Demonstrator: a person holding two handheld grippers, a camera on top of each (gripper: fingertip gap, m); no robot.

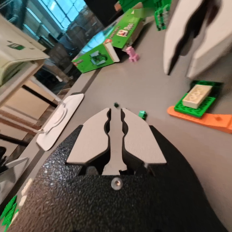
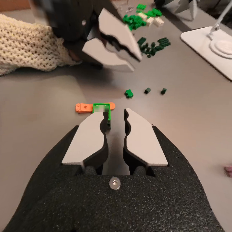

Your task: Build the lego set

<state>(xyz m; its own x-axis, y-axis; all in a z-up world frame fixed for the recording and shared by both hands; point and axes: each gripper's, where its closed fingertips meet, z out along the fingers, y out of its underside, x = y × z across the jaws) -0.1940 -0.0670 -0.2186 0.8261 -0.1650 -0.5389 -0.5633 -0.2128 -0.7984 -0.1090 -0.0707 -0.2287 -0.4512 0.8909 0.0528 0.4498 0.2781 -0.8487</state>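
My left gripper (image 1: 115, 110) is open and empty, low over the grey table. A tiny dark green brick (image 1: 116, 104) lies just beyond its tips, and a small green brick (image 1: 142, 114) lies to the right. A green plate build (image 1: 185, 107) with a cream brick (image 1: 197, 96) on top rests on an orange brick separator (image 1: 207, 121). My right gripper (image 2: 114, 111) is open and empty, its left finger partly covering that green build (image 2: 109, 113) and the separator (image 2: 81, 108). The right gripper also shows in the left wrist view (image 1: 178, 74), and the left gripper in the right wrist view (image 2: 137, 64).
A green lego box (image 1: 100, 55) and a pink pig figure (image 1: 133, 55) lie at the back. Loose green brick piles (image 2: 138, 18) (image 2: 153, 46) and three single bricks (image 2: 129, 93) (image 2: 147, 90) (image 2: 163, 91) lie ahead. A white stand base (image 2: 200, 50) and a knit sleeve (image 2: 25, 46) are at the sides. My left gripper's tips are some 4 cm from the small green brick (image 1: 142, 114). Seen from the right wrist view (image 2: 129, 93) as well. My right tips are roughly 5 cm from the orange brick separator (image 1: 207, 121). Look for it in the right wrist view (image 2: 90, 105) too.
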